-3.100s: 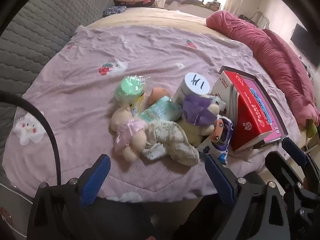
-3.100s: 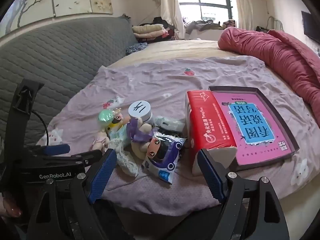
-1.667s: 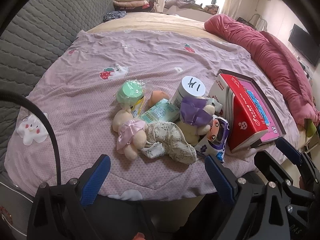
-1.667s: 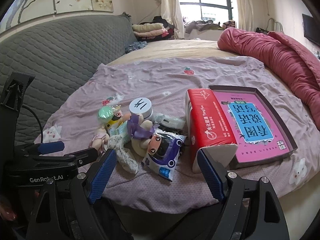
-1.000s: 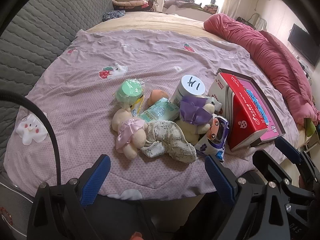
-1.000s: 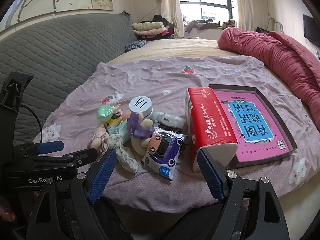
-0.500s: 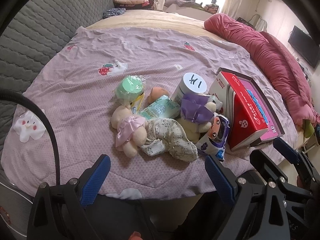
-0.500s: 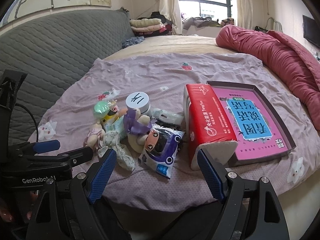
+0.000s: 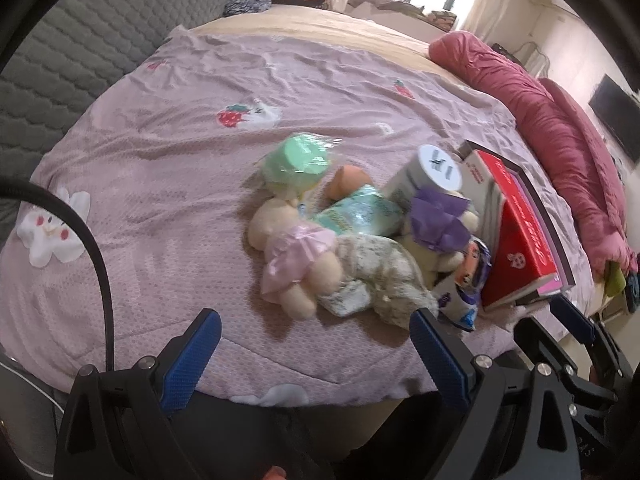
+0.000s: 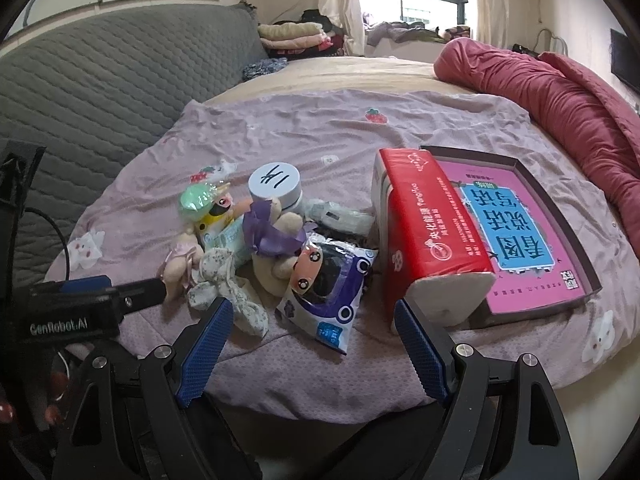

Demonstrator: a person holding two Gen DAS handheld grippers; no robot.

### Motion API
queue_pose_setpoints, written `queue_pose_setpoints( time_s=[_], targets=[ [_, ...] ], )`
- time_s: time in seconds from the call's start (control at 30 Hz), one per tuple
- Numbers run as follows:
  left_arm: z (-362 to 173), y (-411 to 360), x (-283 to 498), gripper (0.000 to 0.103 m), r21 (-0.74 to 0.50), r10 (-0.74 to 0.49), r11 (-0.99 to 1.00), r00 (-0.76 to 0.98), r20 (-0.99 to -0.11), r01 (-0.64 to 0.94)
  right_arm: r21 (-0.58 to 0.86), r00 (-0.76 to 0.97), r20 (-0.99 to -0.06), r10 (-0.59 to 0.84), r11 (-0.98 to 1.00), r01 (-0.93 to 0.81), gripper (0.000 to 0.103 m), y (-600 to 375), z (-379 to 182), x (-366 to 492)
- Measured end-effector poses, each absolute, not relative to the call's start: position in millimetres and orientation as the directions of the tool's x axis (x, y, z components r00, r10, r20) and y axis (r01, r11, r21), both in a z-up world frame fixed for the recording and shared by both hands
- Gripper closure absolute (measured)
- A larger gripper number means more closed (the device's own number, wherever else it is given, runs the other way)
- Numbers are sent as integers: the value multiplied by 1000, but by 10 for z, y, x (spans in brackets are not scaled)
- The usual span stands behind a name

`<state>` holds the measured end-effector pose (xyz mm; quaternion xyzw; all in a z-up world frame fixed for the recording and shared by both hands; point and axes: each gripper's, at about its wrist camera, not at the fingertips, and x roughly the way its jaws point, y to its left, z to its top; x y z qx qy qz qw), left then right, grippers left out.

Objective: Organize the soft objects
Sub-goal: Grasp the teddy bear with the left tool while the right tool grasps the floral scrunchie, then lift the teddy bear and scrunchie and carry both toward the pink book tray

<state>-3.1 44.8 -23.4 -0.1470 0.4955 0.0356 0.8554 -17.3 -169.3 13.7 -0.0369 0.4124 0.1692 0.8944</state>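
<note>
From the left wrist, the left gripper (image 9: 312, 344) hangs at the near edge of the bed with its jaws spread wide and nothing between them, and compared with half a second back the heap sits a little closer and lower in frame, so this tool has eased in toward the soft toys without touching any. The cream plush in a pink bow (image 9: 296, 256) lies nearest, pressed against a crumpled floral cloth (image 9: 380, 276); behind them a green-capped toy (image 9: 300, 160), a mint tissue pack (image 9: 360, 214), a plush with a purple ribbon (image 9: 438, 220) and a white-lidded jar (image 9: 438, 168) crowd together. Motion blur smears the heap, so where one toy ends and the next begins is hard to read. I'd say sorting has not begun: everything is in one pile. Over to the right wrist: the right gripper (image 10: 314, 340) is also gaping and empty, short of a cartoon-faced packet (image 10: 328, 284), with the red tissue pack (image 10: 424, 236) touching the open pink box (image 10: 520, 216) beside it. The scene has barely shifted since a moment ago. The packet hides the purple-ribbon plush's lower body, and the left tool's black body (image 10: 80, 312) blocks the near left corner of the purple bedspread (image 10: 340, 136).
</note>
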Motion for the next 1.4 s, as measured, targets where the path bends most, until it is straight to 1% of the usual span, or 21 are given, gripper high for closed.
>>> queue_pose_setpoints(
  time_s=[0.2, 0.4, 0.63, 0.8, 0.87, 0.9, 0.97, 1.0, 1.03, 1.07, 1.13, 1.2, 1.23, 1.33, 1.4],
  targets=[
    [-387, 646, 63, 7, -247, -101, 936, 481, -871, -251, 60, 581, -757, 300, 917, -395, 19, -1535, 53, -152],
    [-536, 661, 279, 7, -227, -94, 940, 449, -889, -253, -21, 562, -767, 309, 864, -503, 19, -1153, -151, -123],
    [-721, 764, 423, 10, -243, -103, 926, 428, -898, -288, -42, 535, -766, 356, 803, -594, 20, -847, -351, -34],
    [-801, 822, 493, 10, -276, -133, 918, 434, -891, -286, -62, 517, -779, 354, 778, -625, 40, -661, -543, 77],
    [-837, 842, 527, 11, -287, -143, 912, 427, -893, -293, -83, 515, -786, 340, 769, -634, 53, -592, -630, 131],
    [-852, 857, 545, 12, -297, -153, 908, 428, -891, -295, -89, 514, -789, 337, 764, -639, 57, -573, -662, 147],
    [-876, 878, 588, 15, -311, -166, 903, 428, -889, -296, -90, 512, -788, 343, 758, -646, 71, -545, -714, 174],
    [-888, 887, 604, 18, -320, -174, 900, 429, -886, -296, -86, 510, -787, 348, 756, -649, 74, -547, -722, 178],
    [-901, 894, 617, 19, -330, -184, 897, 431, -884, -294, -79, 506, -786, 354, 754, -652, 81, -553, -724, 189],
    [-908, 899, 628, 22, -340, -193, 894, 434, -880, -292, -79, 505, -785, 359, 750, -657, 86, -562, -718, 182],
    [-927, 904, 666, 29, -374, -225, 882, 441, -869, -286, -96, 514, -776, 365, 737, -669, 90, -583, -689, 157],
    [-940, 906, 690, 40, -409, -257, 867, 449, -856, -284, -92, 509, -775, 374, 731, -676, 92, -618, -662, 147],
    [-957, 897, 715, 43, -426, -277, 860, 445, -852, -281, -85, 507, -776, 375, 734, -674, 93, -648, -647, 152],
    [-973, 860, 733, 48, -429, -284, 861, 442, -851, -272, -79, 512, -771, 379, 740, -668, 93, -719, -609, 161],
    [-972, 859, 724, 53, -446, -296, 855, 454, -840, -267, -71, 513, -768, 383, 746, -662, 94, -757, -585, 177]
  ],
)
